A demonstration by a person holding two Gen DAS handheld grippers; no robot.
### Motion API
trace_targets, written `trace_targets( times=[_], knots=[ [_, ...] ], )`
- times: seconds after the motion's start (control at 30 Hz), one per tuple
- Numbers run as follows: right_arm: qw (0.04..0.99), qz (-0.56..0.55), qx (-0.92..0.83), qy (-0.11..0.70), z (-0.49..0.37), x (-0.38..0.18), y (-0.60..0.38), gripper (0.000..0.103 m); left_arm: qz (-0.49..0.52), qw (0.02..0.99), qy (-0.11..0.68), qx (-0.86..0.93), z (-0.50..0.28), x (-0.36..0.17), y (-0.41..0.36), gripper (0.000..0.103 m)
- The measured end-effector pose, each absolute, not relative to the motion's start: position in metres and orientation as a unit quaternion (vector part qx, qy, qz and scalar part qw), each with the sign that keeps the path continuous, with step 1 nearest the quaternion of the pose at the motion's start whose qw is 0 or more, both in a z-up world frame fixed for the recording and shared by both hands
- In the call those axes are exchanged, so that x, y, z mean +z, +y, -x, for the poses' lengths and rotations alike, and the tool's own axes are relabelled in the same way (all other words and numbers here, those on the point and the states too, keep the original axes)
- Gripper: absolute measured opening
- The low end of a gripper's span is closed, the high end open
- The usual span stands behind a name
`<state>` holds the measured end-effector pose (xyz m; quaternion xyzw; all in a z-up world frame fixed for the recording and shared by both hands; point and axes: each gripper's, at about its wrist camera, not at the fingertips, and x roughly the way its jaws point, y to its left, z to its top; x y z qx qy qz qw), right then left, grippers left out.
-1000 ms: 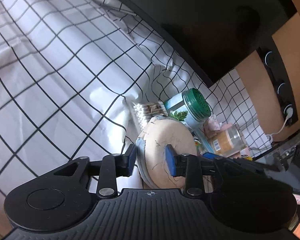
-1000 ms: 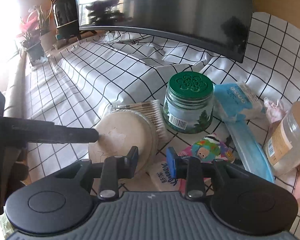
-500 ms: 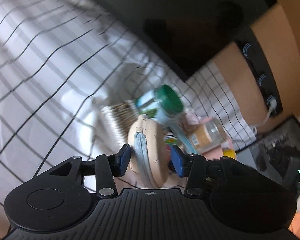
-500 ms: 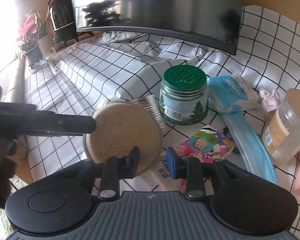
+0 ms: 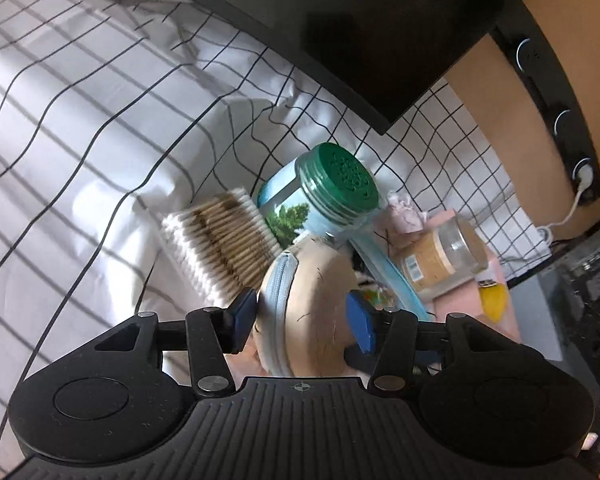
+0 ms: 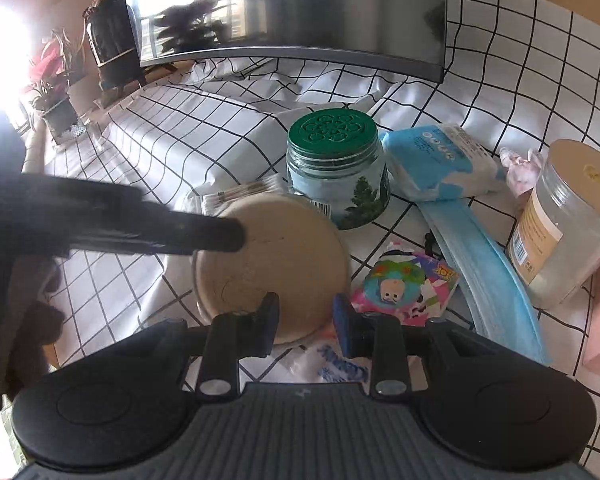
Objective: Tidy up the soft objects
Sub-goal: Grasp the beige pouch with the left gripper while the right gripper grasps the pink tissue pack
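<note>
Where the left wrist view looks down along its fingers, the left gripper (image 5: 302, 318) has a round tan pouch (image 5: 320, 312) with a pale blue zipper band standing on edge between its blue pads (image 5: 360, 322) — the pads sit against the pouch's two faces, so the grip is closed on it. Just beyond the pouch lies a pack of cotton swabs (image 5: 220, 244) on the white checked cloth (image 5: 80, 140), and next to it a green-lidded jar (image 5: 320, 200) with a tree label leans in the fisheye. Further right are a clear jar with a tan label (image 5: 440, 260) and a small pink crumpled thing (image 5: 404, 214), partly blurred. A dark monitor (image 5: 360, 20) fills the top of the view.

From the right wrist view, the right gripper (image 6: 306, 322) hovers with a narrow gap between its fingers and nothing in it. The tan pouch (image 6: 276, 256) shows its flat face here, with one dark finger of the left gripper (image 6: 140, 228) laid across its upper left. Behind it stands the green-lidded jar (image 6: 336, 172); to the right lie a blue-and-white tissue pack (image 6: 440, 164), a blue face mask (image 6: 488, 272) and a colourful cartoon packet (image 6: 404, 284) — all close together on the cloth (image 6: 180, 128).
</note>
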<state>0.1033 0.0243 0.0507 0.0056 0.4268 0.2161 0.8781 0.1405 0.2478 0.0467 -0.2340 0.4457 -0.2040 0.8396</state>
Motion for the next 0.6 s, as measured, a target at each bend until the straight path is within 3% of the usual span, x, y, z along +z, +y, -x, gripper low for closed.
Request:
trace_targets(
  times=[0.3, 0.6],
  knots=[
    [0.903, 0.0, 0.155, 0.401, -0.102, 0.065, 0.008, 0.03, 0.225, 0.829, 0.469, -0.205, -0.147, 0.039, 0.235, 0.053],
    [0.891, 0.012, 0.137, 0.432, -0.112, 0.046, 0.007, 0.03, 0.225, 0.827, 0.474, -0.201, -0.144, 0.038, 0.238, 0.053]
  ],
)
